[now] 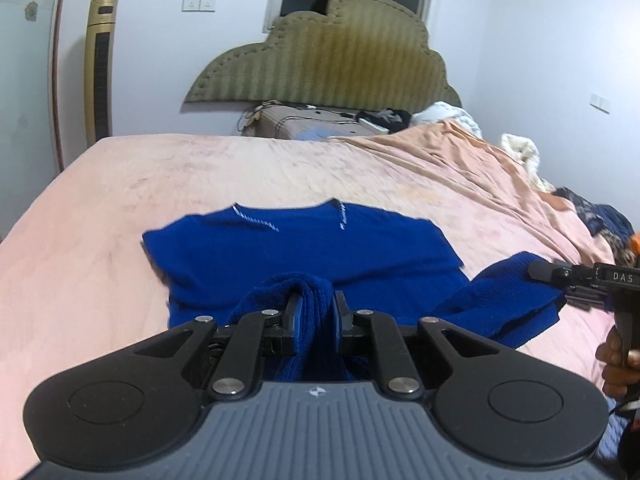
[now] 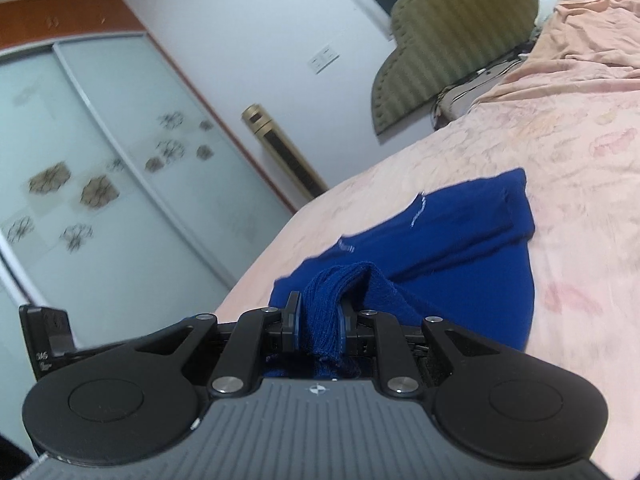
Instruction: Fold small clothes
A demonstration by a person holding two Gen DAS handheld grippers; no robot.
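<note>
A royal-blue knit garment [image 1: 304, 248] with white stitching lies on the pink bed sheet [image 1: 120, 200]. My left gripper [image 1: 316, 312] is shut on a bunched near edge of the blue garment, lifted off the sheet. At the right edge of the left wrist view my right gripper [image 1: 538, 271], held by a hand [image 1: 616, 364], pinches another raised corner. In the right wrist view the right gripper [image 2: 318, 316] is shut on a ribbed fold of the blue garment [image 2: 460, 240], whose far part lies flat on the sheet [image 2: 560, 160].
An olive padded headboard [image 1: 340, 56] stands at the far end, with a cluttered bedside surface [image 1: 304, 120] below it. White and dark clothes [image 1: 520, 152] are piled on the bed's right side. A gold tower fan [image 1: 100, 68] and a sliding wardrobe [image 2: 100, 180] stand to the left.
</note>
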